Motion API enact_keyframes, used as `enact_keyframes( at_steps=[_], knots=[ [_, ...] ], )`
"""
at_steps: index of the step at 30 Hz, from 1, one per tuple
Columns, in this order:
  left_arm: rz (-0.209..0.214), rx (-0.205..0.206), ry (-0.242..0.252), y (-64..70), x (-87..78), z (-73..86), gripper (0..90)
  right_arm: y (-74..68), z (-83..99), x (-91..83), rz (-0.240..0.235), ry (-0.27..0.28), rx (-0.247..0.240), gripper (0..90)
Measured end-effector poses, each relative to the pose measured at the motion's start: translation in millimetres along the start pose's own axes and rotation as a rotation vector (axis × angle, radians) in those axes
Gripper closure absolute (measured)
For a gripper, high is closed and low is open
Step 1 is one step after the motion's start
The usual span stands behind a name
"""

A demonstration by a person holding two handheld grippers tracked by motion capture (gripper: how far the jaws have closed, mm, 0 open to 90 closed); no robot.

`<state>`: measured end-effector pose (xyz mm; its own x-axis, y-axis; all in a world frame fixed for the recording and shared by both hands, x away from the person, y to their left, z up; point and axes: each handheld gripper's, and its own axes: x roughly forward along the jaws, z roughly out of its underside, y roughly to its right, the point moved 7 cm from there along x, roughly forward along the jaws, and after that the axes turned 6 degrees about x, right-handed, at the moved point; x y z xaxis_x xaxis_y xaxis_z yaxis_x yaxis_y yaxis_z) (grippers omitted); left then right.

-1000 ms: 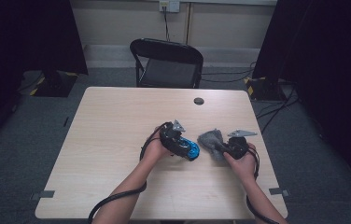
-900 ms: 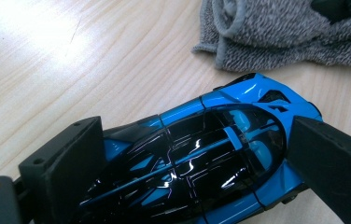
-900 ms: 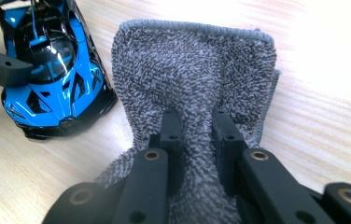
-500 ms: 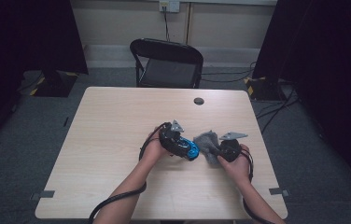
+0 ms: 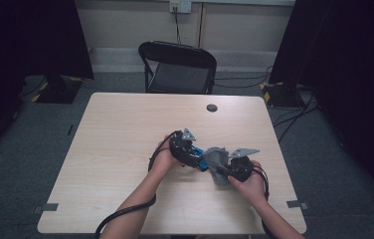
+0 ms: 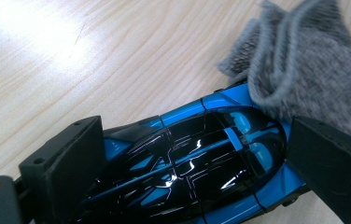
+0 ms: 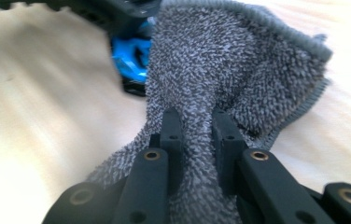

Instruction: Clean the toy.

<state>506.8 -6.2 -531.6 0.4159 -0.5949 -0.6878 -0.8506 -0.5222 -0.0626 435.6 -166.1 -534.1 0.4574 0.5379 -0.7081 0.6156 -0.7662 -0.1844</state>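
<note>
In the high view, the person's two forearms come in from the near edge of the wooden table [image 5: 125,129]. The left gripper [image 5: 195,158] and the right gripper [image 5: 223,172] meet close together, right of centre and toward the near side. Between them sit a blue toy car [image 5: 201,164] and a grey cloth [image 5: 217,158], touching. A small dark disc [image 5: 212,107] lies well apart near the far edge, and a black folding chair [image 5: 177,67] stands beyond the table.

In the left gripper view, the left gripper [image 6: 197,168] is clamped across the car [image 6: 197,163], one jaw on each flank, pinning it on the tabletop. The cloth [image 6: 313,65] is draped over the car's far end, touching the blue bodywork.

In the right gripper view, the right gripper [image 7: 197,135] is clenched on a bunched fold of the cloth [image 7: 239,70], which rises between its jaws and spreads over the blue end of the car [image 7: 129,58].

The work looks to be wiping the car. Judging by the cloth's position, wiping is under way at one end, and the glossy dark canopy and the rest of the body still seem left to cover.
</note>
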Motion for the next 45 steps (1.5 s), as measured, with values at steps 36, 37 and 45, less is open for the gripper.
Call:
enact_keyframes(
  at_steps=[36, 37, 45],
  knots=[
    [-0.011, -0.002, -0.003, -1.6, -1.0, 0.9, 4.6, -46.2, 4.8, -1.1, -0.222, -0.050, -0.055, 78.2],
    [-0.011, -0.001, -0.004, -1.8, -1.2, 1.0, 4.6, -47.0, 4.3, -1.7, -0.232, -0.047, -0.054, 78.2],
    [-0.014, -0.010, -0.006, -2.3, -1.0, 0.5, 4.6, -41.2, -1.7, -23.0, -0.254, -0.016, -0.016, 78.2]
  ],
)
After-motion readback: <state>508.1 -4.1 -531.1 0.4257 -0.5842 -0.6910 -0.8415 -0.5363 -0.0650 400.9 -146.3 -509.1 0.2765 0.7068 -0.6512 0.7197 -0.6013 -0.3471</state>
